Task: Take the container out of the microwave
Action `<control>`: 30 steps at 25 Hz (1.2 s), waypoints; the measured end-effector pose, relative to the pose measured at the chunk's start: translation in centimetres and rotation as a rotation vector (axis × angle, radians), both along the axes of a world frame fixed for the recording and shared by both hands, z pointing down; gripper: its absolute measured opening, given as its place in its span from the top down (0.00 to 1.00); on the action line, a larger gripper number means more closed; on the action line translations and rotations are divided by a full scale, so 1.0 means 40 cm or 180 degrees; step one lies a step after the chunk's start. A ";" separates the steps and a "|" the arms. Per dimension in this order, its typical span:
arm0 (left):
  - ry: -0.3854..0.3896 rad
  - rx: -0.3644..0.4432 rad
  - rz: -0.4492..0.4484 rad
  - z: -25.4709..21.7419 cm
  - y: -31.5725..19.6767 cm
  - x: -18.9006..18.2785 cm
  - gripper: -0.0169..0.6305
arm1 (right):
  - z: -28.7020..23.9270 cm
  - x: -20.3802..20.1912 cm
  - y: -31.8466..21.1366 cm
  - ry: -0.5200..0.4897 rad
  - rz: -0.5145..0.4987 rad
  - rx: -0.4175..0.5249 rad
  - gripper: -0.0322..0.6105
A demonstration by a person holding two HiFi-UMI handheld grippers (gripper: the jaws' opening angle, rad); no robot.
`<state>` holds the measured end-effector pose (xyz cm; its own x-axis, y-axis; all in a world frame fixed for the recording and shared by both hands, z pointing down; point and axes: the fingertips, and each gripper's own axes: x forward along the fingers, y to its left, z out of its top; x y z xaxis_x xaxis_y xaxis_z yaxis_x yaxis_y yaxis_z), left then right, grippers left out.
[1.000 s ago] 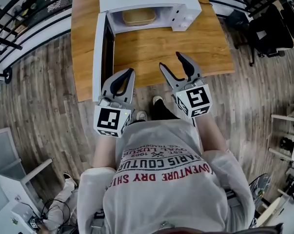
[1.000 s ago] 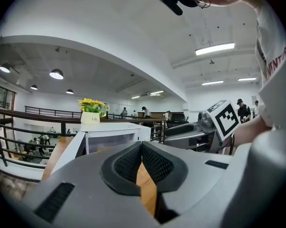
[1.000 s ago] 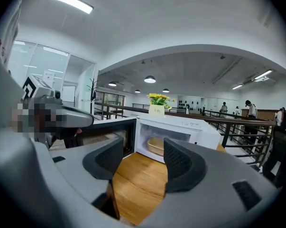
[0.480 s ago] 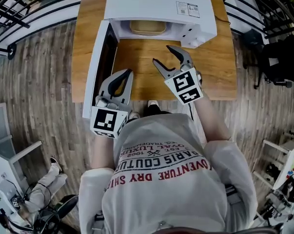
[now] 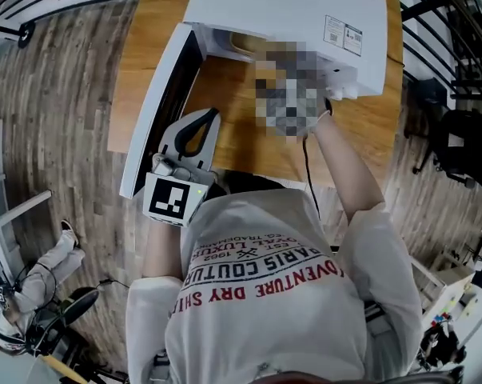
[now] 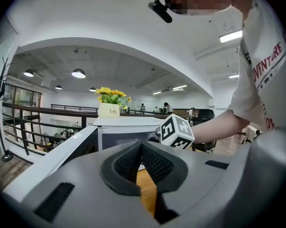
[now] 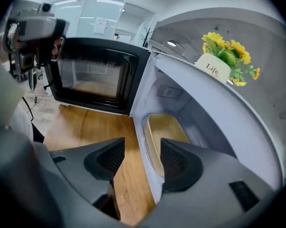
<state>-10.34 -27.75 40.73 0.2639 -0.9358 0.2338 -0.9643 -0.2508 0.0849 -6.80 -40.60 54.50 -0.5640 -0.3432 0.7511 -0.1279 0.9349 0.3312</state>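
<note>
A tan oval container point(image 7: 167, 136) sits inside the white microwave point(image 5: 288, 10); in the head view only a sliver of the container point(image 5: 242, 45) shows under the microwave's top. My right gripper point(image 7: 140, 158) is open at the mouth of the cavity, its right jaw just inside in front of the container's near rim, its left jaw over the wooden table, nothing between them. In the head view it is hidden by a blurred patch. My left gripper point(image 5: 211, 115) is shut and empty, held back beside the open door point(image 5: 161, 110).
The microwave door point(image 7: 95, 75) swings out to the left. The wooden table point(image 5: 241, 126) lies in front of the microwave. A white pot of yellow flowers point(image 7: 223, 61) stands on top of the microwave. Railings and wood floor surround the table.
My right gripper has moved forward from above the table's front edge to the microwave's opening. The person has stepped closer. The left gripper stayed shut by the door.
</note>
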 end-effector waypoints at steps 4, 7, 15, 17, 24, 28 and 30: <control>-0.0002 -0.0015 -0.0092 0.008 -0.024 -0.010 0.95 | 0.050 -0.027 -0.044 0.0270 -0.0214 0.0069 0.60; -0.0008 -0.0043 -0.0149 0.018 -0.034 -0.017 0.95 | 0.088 -0.044 -0.059 0.0458 -0.0411 0.0079 0.62; 0.0007 -0.0100 -0.0275 0.033 -0.025 -0.039 0.95 | 0.136 -0.068 -0.102 0.0680 -0.0548 0.0206 0.83; -0.0011 -0.0115 -0.0289 0.037 -0.019 -0.044 0.95 | 0.141 -0.066 -0.104 0.0735 -0.0571 0.0289 0.86; -0.0015 -0.0102 -0.0249 0.029 -0.001 -0.050 0.95 | 0.119 -0.058 -0.081 0.0700 -0.0574 0.0275 0.89; -0.0025 -0.0057 -0.0152 0.011 0.016 -0.042 0.95 | 0.077 -0.050 -0.035 0.0573 -0.0504 0.0203 0.89; -0.0016 -0.0031 -0.0090 0.000 0.028 -0.034 0.95 | 0.057 -0.040 -0.003 0.0504 -0.0451 0.0137 0.89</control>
<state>-11.68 -26.61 40.74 0.2362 -0.9405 0.2441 -0.9714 -0.2226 0.0823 -8.41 -40.74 56.77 -0.4849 -0.3025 0.8206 0.0606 0.9244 0.3766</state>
